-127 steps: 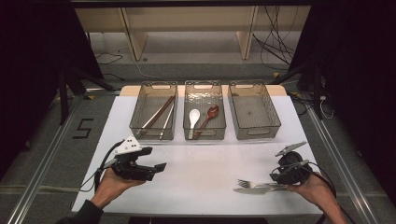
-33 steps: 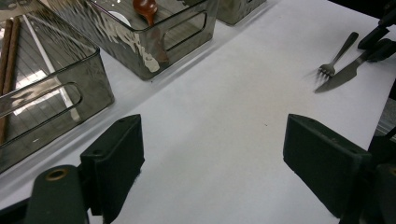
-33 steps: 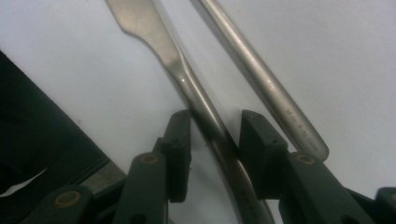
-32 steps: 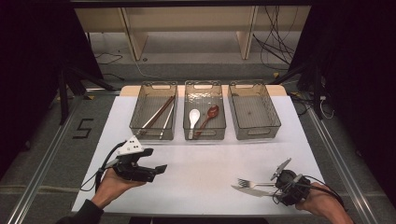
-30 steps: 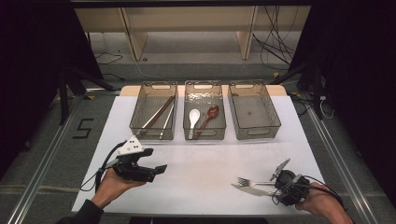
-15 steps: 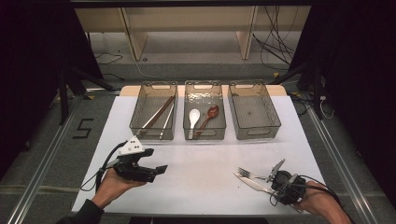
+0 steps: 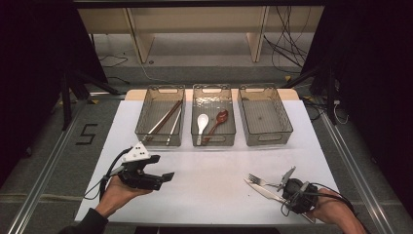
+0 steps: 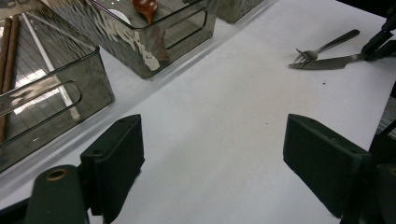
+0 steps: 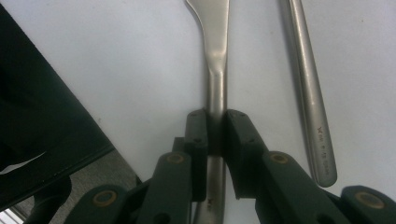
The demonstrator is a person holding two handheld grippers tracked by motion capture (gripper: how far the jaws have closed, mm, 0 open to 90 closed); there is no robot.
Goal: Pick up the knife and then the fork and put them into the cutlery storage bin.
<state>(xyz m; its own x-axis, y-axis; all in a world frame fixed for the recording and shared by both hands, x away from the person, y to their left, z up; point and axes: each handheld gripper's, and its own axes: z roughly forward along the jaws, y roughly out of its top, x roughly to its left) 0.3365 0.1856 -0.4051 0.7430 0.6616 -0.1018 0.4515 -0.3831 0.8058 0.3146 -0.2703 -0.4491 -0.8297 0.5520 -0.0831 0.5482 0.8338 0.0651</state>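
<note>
The right gripper [image 9: 215, 122] has just closed its jaws on the knife [image 9: 215, 56] handle; the fork [image 9: 310, 93] lies at 3 o'clock. The left gripper [image 8: 212, 163] has its jaws apart.

My left claw [image 8: 212, 172] stands wide open over the bare counter [image 8: 224, 107]; fork [image 8: 322, 45] and knife [image 8: 324, 62] lie upper right.
</note>
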